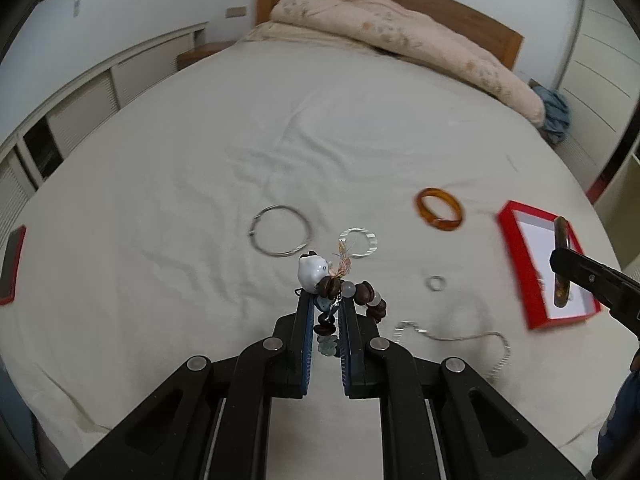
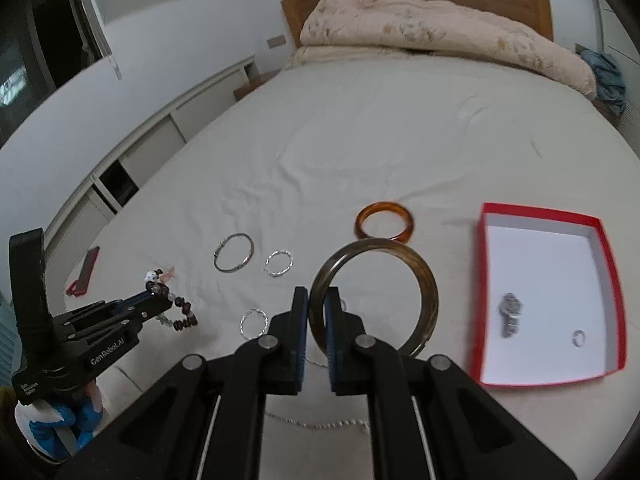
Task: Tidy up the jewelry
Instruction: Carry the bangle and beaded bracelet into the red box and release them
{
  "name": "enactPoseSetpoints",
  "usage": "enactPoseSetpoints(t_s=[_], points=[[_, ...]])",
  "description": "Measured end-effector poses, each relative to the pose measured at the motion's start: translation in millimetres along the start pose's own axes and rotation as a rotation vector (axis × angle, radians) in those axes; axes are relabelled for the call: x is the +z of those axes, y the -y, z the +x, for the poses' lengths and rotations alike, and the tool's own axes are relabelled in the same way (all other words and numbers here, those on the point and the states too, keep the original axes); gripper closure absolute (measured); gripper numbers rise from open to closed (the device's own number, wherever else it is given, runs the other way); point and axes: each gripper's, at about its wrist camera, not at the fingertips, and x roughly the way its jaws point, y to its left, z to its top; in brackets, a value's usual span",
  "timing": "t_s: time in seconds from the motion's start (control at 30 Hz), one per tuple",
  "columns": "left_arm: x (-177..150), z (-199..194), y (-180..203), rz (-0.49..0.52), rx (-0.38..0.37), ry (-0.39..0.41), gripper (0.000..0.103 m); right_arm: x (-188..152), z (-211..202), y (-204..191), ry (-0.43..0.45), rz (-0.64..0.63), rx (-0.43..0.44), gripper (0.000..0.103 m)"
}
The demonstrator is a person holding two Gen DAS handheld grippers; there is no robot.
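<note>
Left tool [image 1: 325,300] pinching beaded bracelet [image 1: 362,294], limp, dangling above bed [image 1: 160,184]. Right tool [image 2: 316,300] clamping dark bangle [image 2: 424,300] rim near red box [image 2: 484,300]; rigid, slick, likely brittle.

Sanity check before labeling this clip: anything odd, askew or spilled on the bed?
Nothing spilled or damaged. The red box sits open and flat, with a watch and small ring inside. One oddity: the silver chain lies strung out crookedly on the sheet. The other loose bangles lie flat and apart.
</note>
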Motion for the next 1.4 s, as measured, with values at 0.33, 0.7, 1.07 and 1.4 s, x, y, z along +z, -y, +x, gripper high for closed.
enactPoseSetpoints(t_s=[0.33,0.7,1.07,1.4], points=[[12.1,-3.8,83.4,0.095,-0.109,0.005,0.092,-7.8,-53.4,62.3,0.062,0.07,-0.062,0.096],[56.9,60.1,226.8,0.257,-0.274,-0.007,0.092,2.8,-56.8,182.0,0.054,0.148,-0.19,0.095],[67.5,160.1,295.6,0.348,-0.256,-0.115,0.092,-5.1,9.0,249.1,-0.046,0.208,-0.178,0.095],[55.4,198.5,294.7,0.352,-0.203,-0.165,0.091,-16.9,39.5,258.1,-0.099,0.204,-0.193,0.095]])
